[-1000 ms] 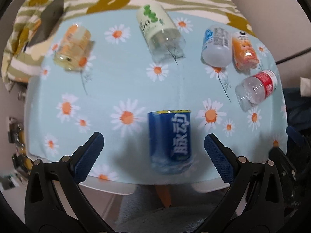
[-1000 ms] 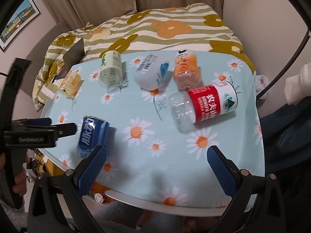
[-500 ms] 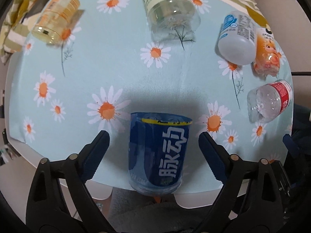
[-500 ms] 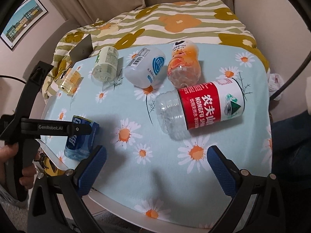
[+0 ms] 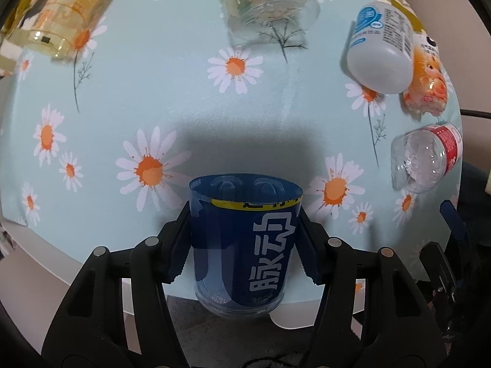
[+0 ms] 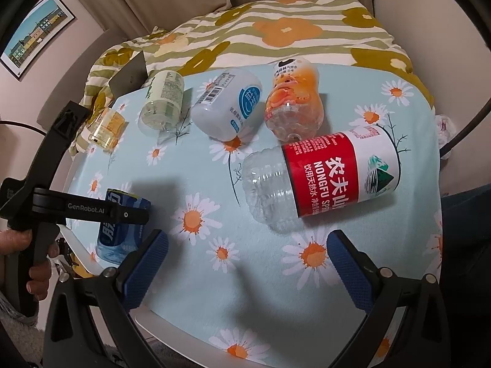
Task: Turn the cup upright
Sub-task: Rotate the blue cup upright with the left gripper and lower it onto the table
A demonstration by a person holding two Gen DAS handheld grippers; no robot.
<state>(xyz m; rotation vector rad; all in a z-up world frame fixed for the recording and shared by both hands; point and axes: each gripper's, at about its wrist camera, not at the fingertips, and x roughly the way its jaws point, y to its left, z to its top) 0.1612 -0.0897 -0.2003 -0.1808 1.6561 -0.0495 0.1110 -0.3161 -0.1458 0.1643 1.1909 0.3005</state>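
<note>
Lying on its side at the near edge of the table (image 5: 92, 263), the blue cup (image 5: 242, 245) sits squarely between the fingers of the left gripper (image 5: 244, 239). Both pads press its flanks, left pad (image 5: 179, 245) on one side, right pad on the other; jaws closed onto the cup, no gap visible. Open end of the cup points away from the camera, toward table centre; its closed base overhangs the table edge slightly. From the right wrist view the same cup (image 6: 122, 224) shows at the table's left edge, clamped under the left gripper's black arm (image 6: 76, 207).

Right gripper (image 6: 245, 266) hovers over the daisy tablecloth (image 6: 214, 291), fingers spread wide, holding nothing. The red-labelled clear bottle (image 6: 322, 174) lies on its side just ahead of it, not between the fingers.
</note>
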